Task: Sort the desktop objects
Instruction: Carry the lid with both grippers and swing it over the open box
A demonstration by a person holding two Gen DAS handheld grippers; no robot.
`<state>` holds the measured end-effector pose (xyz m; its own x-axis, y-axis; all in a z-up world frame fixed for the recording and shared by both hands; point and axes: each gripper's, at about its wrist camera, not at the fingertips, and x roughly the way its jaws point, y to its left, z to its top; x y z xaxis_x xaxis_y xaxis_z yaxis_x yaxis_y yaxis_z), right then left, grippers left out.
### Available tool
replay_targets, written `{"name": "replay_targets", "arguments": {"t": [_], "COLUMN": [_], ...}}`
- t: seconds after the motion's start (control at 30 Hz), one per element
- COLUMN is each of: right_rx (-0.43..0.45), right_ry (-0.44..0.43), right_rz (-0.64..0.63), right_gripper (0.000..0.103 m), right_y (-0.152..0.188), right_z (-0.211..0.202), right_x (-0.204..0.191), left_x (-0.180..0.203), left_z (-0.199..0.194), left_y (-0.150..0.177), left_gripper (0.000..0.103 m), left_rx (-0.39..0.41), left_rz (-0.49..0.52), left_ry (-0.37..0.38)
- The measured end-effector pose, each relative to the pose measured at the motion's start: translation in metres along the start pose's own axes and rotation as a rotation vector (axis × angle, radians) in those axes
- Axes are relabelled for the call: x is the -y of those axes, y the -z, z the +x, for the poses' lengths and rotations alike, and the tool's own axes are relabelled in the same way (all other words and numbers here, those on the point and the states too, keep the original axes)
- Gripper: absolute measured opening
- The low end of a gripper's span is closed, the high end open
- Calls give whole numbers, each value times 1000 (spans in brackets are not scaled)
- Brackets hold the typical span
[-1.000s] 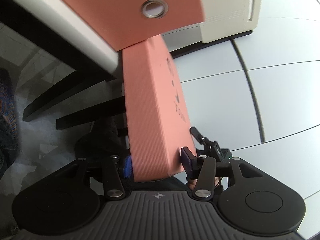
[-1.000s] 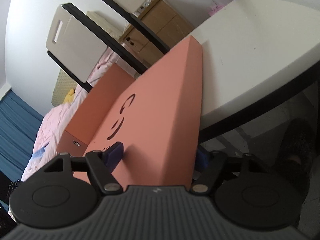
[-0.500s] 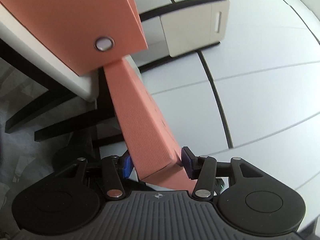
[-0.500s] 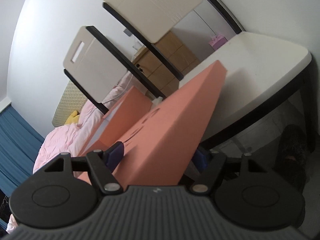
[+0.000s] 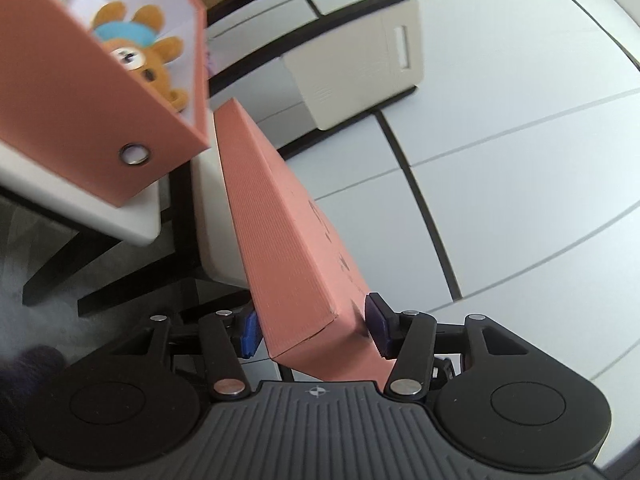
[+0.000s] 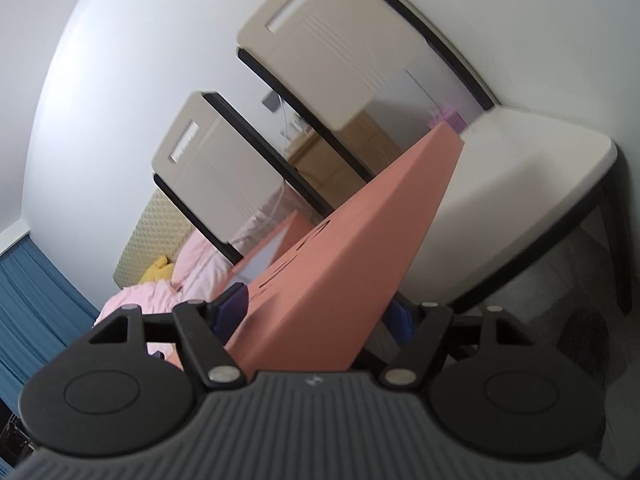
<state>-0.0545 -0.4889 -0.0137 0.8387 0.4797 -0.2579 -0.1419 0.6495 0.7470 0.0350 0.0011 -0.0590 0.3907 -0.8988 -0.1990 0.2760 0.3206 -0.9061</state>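
Note:
My left gripper (image 5: 314, 330) is shut on one end of a salmon-pink box lid (image 5: 280, 232). My right gripper (image 6: 316, 316) is shut on the other end of the same lid (image 6: 360, 248). The lid is held in the air, tilted, over the white table (image 5: 132, 224). The open salmon-pink box (image 5: 72, 100) with a metal eyelet stands on the table at the upper left of the left wrist view. A brown teddy bear (image 5: 144, 56) lies inside it. A corner of the box (image 6: 276, 246) shows behind the lid in the right wrist view.
Two beige chairs (image 6: 320, 48) (image 6: 208, 164) with black frames stand past the table (image 6: 520, 200). One chair (image 5: 360, 68) also shows in the left wrist view. A bed with pink bedding (image 6: 160, 292) and a blue curtain (image 6: 32, 292) lie beyond.
Both grippers have lifted and turned the lid. The view has swung so that the inside of the box and the teddy bear now show.

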Motion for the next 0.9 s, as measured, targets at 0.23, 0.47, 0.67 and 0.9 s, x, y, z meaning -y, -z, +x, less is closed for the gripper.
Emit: {"name": "replay_targets", "arguments": {"t": [0.23, 0.47, 0.67, 0.9], "right_rx": [37, 55, 45, -32], "right_ry": [27, 24, -25, -128], "right_rz": [-14, -67, -103, -114], "right_gripper": [71, 71, 71, 71], "right_y": [2, 7, 0, -20], "right_z": [-4, 4, 33, 125], "right_x": [-23, -42, -61, -80], "left_x": [9, 6, 11, 10], "left_z": [-13, -33, -62, -99], "left_y": [-6, -8, -25, -63], "left_gripper": [57, 58, 58, 59], "left_rx": [28, 86, 179, 324], "left_rz": [41, 42, 60, 67], "left_ry": [6, 1, -27, -136]}}
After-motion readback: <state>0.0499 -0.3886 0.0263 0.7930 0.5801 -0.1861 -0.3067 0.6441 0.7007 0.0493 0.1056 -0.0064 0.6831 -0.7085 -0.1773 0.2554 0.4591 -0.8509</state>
